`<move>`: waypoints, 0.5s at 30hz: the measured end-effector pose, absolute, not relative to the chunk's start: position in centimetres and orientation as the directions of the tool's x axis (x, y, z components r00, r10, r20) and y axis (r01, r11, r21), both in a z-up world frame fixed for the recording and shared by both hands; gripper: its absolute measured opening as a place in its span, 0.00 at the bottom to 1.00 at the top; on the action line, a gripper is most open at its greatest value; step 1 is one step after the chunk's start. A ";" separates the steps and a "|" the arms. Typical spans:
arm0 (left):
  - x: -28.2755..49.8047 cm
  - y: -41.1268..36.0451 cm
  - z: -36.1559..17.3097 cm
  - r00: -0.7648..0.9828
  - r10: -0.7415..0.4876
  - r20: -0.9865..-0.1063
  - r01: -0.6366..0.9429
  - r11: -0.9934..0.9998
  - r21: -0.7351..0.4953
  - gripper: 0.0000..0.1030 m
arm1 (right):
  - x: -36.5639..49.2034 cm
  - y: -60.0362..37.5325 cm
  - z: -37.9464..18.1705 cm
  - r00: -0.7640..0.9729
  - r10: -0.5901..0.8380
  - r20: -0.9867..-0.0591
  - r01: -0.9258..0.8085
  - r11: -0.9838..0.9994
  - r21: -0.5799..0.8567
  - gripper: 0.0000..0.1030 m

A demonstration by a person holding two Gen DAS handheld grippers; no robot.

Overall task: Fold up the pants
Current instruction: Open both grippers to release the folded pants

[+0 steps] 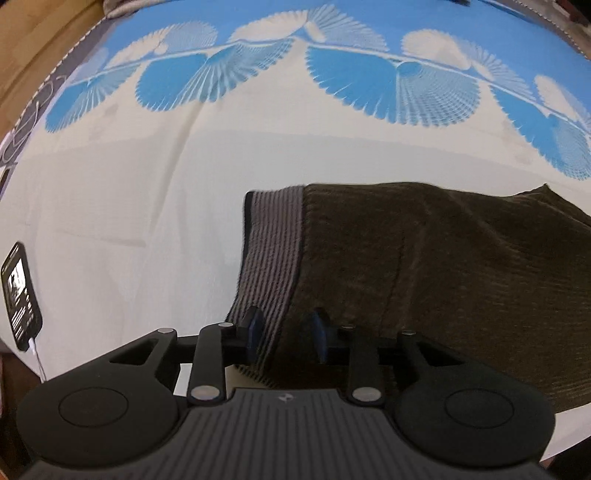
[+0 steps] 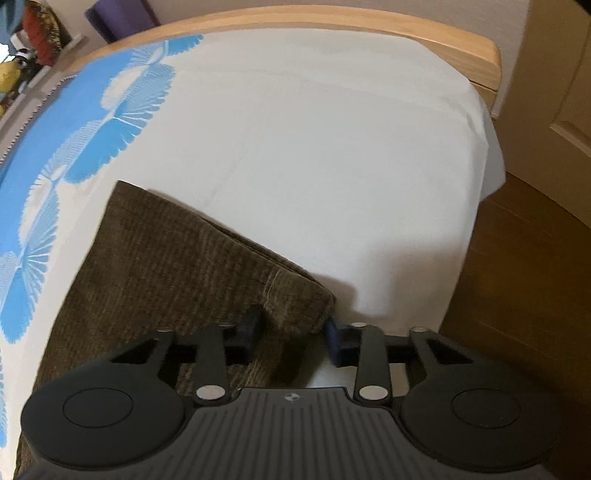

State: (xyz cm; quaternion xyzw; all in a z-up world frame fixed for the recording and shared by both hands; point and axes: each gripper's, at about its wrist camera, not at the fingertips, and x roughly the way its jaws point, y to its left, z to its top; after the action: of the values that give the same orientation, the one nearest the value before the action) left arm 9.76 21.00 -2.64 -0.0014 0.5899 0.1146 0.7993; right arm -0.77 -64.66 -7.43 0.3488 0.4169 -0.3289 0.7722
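Dark brown corduroy pants (image 1: 424, 277) lie folded on a bed. Their grey striped waistband (image 1: 273, 240) forms the left end in the left wrist view. My left gripper (image 1: 286, 334) points down at the near edge, one pad on the striped band and the other on the brown cloth. Its narrow jaws are shut on the fabric between them. In the right wrist view the pants (image 2: 177, 266) run to a bunched corner at the near right. My right gripper (image 2: 293, 328) straddles that corner with both pads against the cloth.
The bed has a white sheet (image 2: 332, 147) with a blue fan-patterned band (image 1: 258, 74) at the far side. A phone (image 1: 20, 295) on a cable lies at the sheet's left edge. A wooden bed frame (image 2: 369, 22) and wood floor (image 2: 517, 277) border the right.
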 end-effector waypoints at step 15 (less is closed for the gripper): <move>11.1 19.7 -1.6 0.383 0.143 -0.913 -0.165 0.983 0.085 0.37 | -3.1 -66.6 -8.0 0.487 -0.144 -0.861 0.829 0.387 0.404 0.41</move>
State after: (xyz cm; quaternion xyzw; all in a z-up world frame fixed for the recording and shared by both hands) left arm 11.13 19.70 -1.64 -0.0100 0.5477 0.0927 0.8315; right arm -3.09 -66.55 -8.05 0.4449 0.3847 -0.3291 0.7387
